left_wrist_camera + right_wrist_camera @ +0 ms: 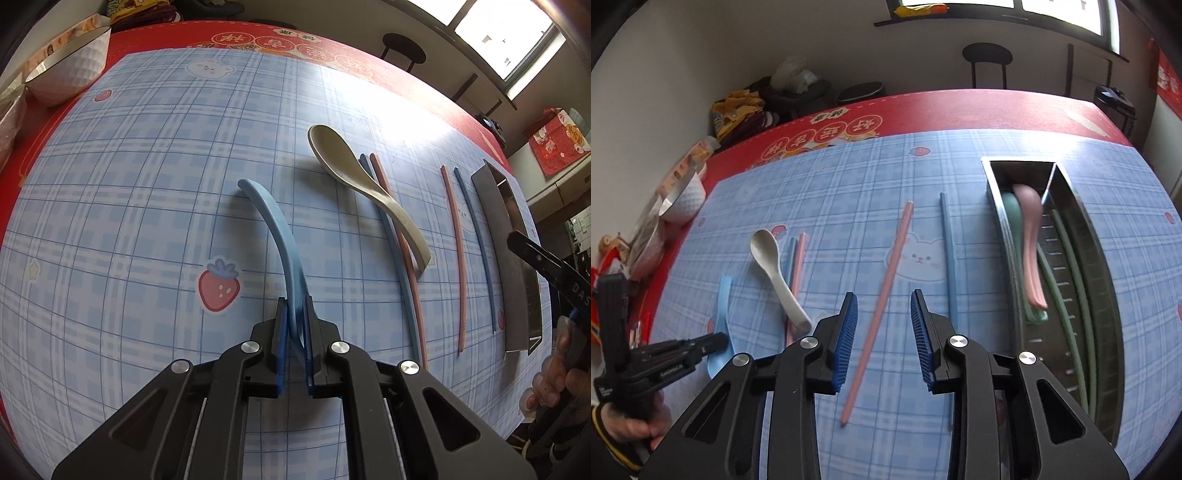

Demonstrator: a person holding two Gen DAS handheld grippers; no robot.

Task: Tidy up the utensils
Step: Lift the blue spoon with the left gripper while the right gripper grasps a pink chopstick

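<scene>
Your left gripper [295,314] is clamped with its blue pads [282,343] nearly together, while your right gripper [884,317] is held low with its jaws spread wide.

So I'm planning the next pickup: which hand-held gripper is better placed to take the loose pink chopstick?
Right. The right hand-held gripper is open with the pink chopstick between its fingers; the left hand-held gripper is shut on the blue spoon.

Bright daylight from window [506,33] at far side. Strong white glare on blue checked mat [388,110], pattern washed out there. Short soft shadows beside utensils. Heavy fisheye bending, dark corners. Pink spoon [1030,251] in metal tray [1108,295] motion-blurred.
</scene>
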